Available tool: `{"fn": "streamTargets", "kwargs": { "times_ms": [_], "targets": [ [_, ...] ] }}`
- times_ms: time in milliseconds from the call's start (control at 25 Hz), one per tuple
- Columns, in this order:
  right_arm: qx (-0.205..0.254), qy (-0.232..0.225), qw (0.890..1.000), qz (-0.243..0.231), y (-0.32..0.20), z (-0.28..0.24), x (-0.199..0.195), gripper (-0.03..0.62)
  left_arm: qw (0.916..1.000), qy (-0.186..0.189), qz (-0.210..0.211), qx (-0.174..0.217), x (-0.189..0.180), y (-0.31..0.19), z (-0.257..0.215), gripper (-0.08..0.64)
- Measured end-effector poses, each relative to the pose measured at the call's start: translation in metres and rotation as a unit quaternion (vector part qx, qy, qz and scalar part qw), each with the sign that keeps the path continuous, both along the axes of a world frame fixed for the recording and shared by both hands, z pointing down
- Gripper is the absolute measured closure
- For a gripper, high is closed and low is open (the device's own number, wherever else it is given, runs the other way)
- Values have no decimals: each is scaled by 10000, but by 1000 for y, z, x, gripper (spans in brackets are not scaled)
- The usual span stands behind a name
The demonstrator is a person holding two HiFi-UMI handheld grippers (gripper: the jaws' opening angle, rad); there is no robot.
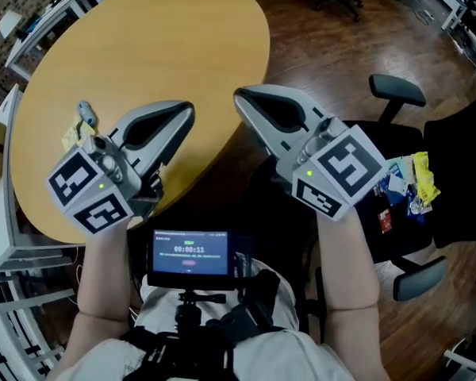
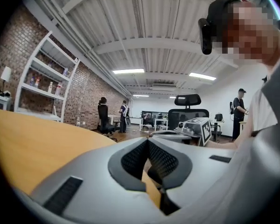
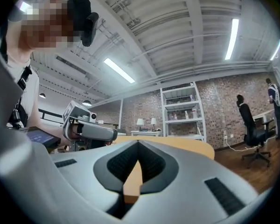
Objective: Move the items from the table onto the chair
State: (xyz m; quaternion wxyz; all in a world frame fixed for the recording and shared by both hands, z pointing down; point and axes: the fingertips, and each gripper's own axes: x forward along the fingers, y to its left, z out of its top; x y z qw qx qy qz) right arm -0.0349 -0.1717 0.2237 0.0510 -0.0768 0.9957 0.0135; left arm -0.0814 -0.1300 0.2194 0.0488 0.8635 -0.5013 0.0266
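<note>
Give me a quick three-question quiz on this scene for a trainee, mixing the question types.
1. True or false: the right gripper holds a snack packet.
2. Where do the snack packets lie? A: on the round wooden table. B: on the black office chair seat. C: on the floor.
3. Fill in: the left gripper has its jaws ____, with nothing between them.
Key: 1 false; 2 B; 3 shut.
</note>
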Motion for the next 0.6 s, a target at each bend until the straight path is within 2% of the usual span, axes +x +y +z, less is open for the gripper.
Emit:
{"fn": "streamTargets", "kwargs": {
  "times_ms": [240, 600],
  "targets": [
    [-124, -43, 9975, -693, 29, -5, -63, 588, 9969, 21, -774, -158, -65, 36, 11, 549],
    [-160, 113, 9884, -1505, 83, -3, -144, 588, 9831, -67, -1818, -211, -156, 97, 23, 549]
  ]
}}
